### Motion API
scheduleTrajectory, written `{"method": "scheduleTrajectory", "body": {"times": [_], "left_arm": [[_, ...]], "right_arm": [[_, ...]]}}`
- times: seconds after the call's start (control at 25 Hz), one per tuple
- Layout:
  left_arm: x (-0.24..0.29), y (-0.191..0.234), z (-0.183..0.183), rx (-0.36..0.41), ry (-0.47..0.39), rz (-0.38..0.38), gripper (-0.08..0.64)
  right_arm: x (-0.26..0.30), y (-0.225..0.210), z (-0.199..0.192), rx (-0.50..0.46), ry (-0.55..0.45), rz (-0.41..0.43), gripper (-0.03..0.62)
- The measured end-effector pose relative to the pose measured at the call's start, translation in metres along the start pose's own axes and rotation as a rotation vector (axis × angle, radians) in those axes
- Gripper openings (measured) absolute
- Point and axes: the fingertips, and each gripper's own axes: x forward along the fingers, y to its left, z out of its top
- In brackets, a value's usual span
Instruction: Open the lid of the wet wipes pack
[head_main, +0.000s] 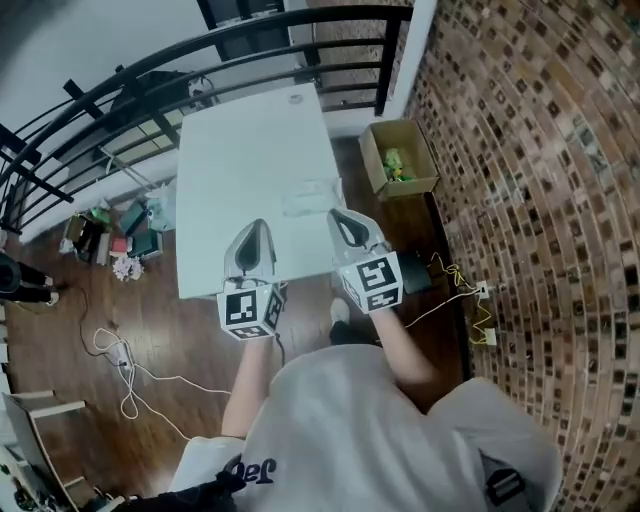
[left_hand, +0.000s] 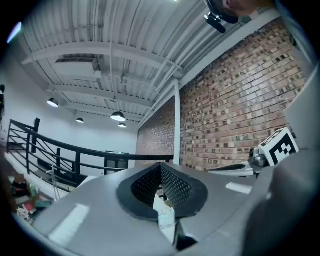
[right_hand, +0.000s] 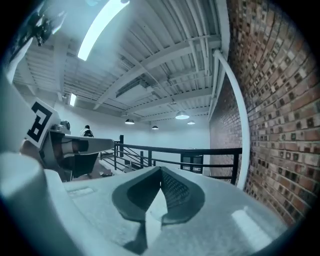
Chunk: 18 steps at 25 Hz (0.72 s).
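The wet wipes pack (head_main: 311, 197) is a pale flat packet lying on the white table (head_main: 240, 150), towards its near right side. My left gripper (head_main: 256, 228) hovers over the table's near edge, left of the pack and apart from it, jaws shut on nothing. My right gripper (head_main: 337, 216) is just right of and nearer than the pack, jaws also shut and empty. Both point level, so the gripper views show only closed jaw tips, the left gripper (left_hand: 160, 167) and the right gripper (right_hand: 161, 171), against ceiling, railing and brick wall; the pack is hidden there.
A black railing (head_main: 150, 75) curves behind the table. An open cardboard box (head_main: 398, 160) sits on the wooden floor by the brick wall (head_main: 540, 200). Cables (head_main: 130, 370) and small clutter (head_main: 105, 238) lie on the floor at left; a power strip (head_main: 482, 325) lies at right.
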Motion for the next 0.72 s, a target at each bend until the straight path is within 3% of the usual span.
{"method": "scheduleTrajectory", "body": {"times": [0.2, 0.36, 0.72], "left_arm": [[0.073, -0.003, -0.046, 0.006, 0.157, -0.009, 0.017], [0.090, 0.014, -0.081, 0.001, 0.253, 0.008, 0.017], [0.150, 0.054, -0.158, -0.047, 0.458, -0.061, 0.017]], "right_arm": [[0.056, -0.037, -0.023, -0.187, 0.094, 0.008, -0.014], [0.082, -0.032, -0.046, -0.056, 0.148, 0.094, -0.014], [0.144, -0.054, -0.097, -0.172, 0.289, 0.075, -0.014]]}}
